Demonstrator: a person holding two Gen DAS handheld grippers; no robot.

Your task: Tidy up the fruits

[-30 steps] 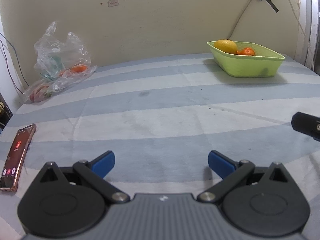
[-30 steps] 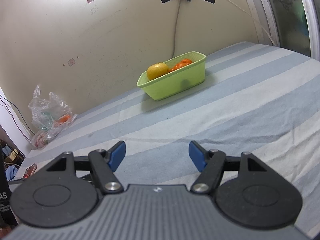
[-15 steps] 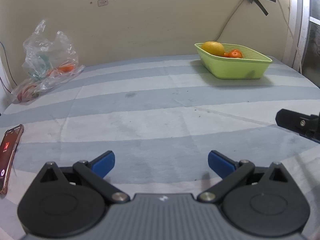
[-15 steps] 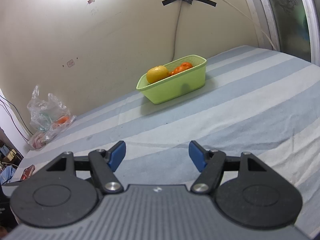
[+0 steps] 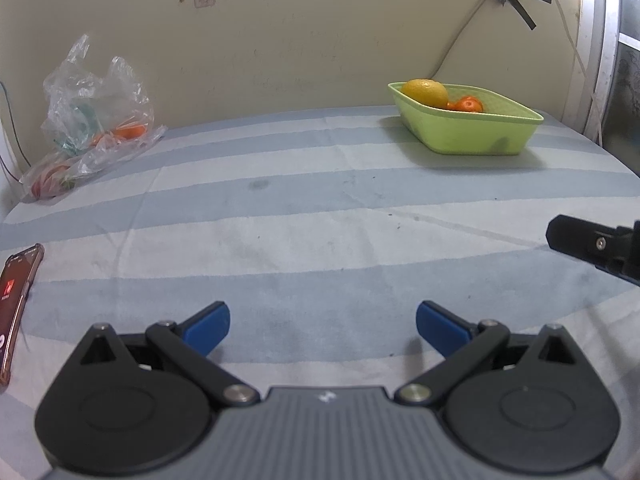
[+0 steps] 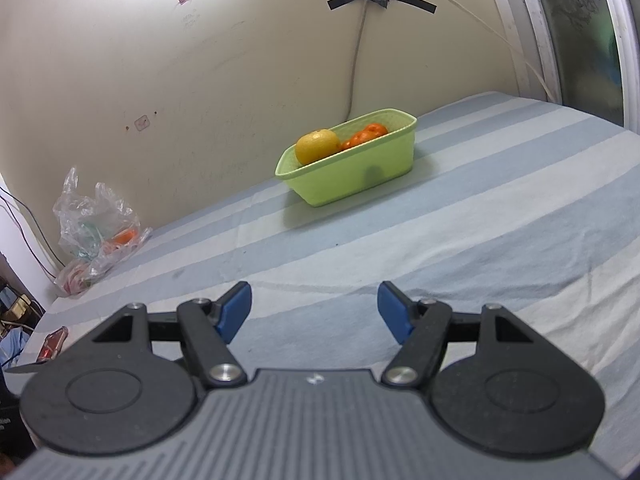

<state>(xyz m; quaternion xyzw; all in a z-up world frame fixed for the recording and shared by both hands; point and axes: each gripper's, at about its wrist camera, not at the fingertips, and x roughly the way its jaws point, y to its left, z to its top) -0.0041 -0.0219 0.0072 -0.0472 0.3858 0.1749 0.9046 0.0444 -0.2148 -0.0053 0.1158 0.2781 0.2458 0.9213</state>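
Note:
A light green basket [image 5: 476, 136] stands at the far right of the striped bed, near the wall. It holds a yellow citrus fruit [image 5: 425, 93] and orange tangerines [image 5: 468, 104]. It also shows in the right wrist view [image 6: 352, 174] with the yellow fruit [image 6: 318, 145] and tangerines [image 6: 366, 134]. A clear plastic bag [image 5: 92, 120] with more orange fruit lies at the far left; it also shows in the right wrist view [image 6: 98, 232]. My left gripper [image 5: 322, 326] is open and empty, low over the bed. My right gripper [image 6: 315, 314] is open and empty.
A phone in a clear case [image 5: 16, 304] lies at the left edge of the bed; it also shows in the right wrist view [image 6: 52, 344]. Part of the right gripper's black body [image 5: 596, 242] shows at the right edge. A window frame [image 6: 548, 36] is at right.
Both views have shifted slightly. In the left wrist view the basket and bag moved left, then back a little. Both grippers stay open and empty.

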